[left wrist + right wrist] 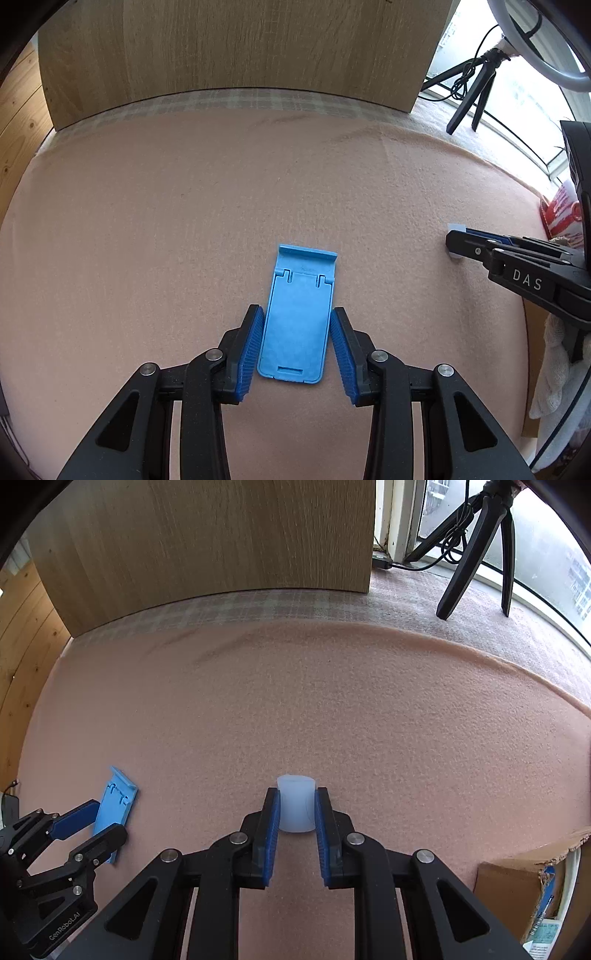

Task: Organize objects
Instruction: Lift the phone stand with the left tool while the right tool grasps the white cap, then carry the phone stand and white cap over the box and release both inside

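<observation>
Two hand-held tongs point steeply down at a surface covered by a pink felt cloth (147, 221). Whether a worktop or something else lies under the cloth cannot be told.

The left tongs (297, 325) straddle a flat blue plastic phone stand (297, 317) lying near the middle of the cloth. The left pad touches the stand's long edge; the right pad sits just beside the other edge with a thin gap, so the tongs are apart, not clamped.

To the right, nearer the cloth's right edge, the right tongs (296, 805) are clamped on a small translucent white cylinder (296, 805) resting on the cloth, both blue pads pressing its sides.

A wooden panel (236, 48) stands along the far edge. A black tripod (476, 542) stands at the far right corner, and a cardboard box (517, 886) sits off the near right edge.
</observation>
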Motion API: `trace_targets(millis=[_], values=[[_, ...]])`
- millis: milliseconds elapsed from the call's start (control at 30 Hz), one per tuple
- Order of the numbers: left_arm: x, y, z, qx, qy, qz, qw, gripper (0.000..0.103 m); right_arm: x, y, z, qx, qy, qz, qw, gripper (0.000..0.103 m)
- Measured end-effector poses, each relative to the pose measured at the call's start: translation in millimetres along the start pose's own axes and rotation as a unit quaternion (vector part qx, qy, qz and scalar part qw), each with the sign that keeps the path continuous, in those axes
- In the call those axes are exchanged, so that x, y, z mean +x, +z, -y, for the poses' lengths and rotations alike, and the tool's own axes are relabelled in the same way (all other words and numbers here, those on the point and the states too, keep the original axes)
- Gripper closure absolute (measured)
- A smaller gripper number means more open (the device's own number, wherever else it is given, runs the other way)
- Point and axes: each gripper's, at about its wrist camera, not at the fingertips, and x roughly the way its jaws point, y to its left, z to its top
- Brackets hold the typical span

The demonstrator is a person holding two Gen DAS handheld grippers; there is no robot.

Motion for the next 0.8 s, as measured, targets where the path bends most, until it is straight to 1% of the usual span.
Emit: trace_targets(millis=[67, 200, 300, 400, 567, 633, 800], values=[[-3.0, -6.2, -1.1, -0.011, -0.004, 0.002, 0.9999, 0.062, -4.9, -6.6, 0.2, 0.0, 0.001, 0.005, 1.0, 0.088], [-11.8, -21.8, 1.5, -0.023, -0.016, 0.005, 0.9996, 0.063, -18.5, -21.0, 6.5, 0.008, 0.019, 0.008, 1.0, 0.092], [-19.6, -31.2, 6.8, -0.029, -0.022, 0.012, 0.9993, 0.063, -31.0, -35.5, 15.8, 0.018, 0.039, 0.009, 0.999, 0.093], [-26.0, -35.7, 16.0, -0.029, -0.026, 0.019, 0.999, 0.063, -50.7, -52.7, 28.4, 0.033, 0.058, 0.019, 0.998, 0.093], [-39.1, -38.1, 43.7, -0.014, -0.039, 0.037, 0.9985, 0.063, -87.4, -83.4, 52.8, 0.066, 0.091, 0.046, 0.993, 0.093], [-47.5, -40.4, 56.9, -0.006, -0.047, 0.043, 0.998, 0.063, -102.9, -93.7, 65.3, 0.08, 0.097, 0.06, 0.99, 0.093], [-56.3, -38.2, 101.0, 0.024, -0.064, 0.053, 0.9962, 0.063, -142.5, -122.7, 97.5, 0.099, 0.088, 0.095, 0.987, 0.093]])
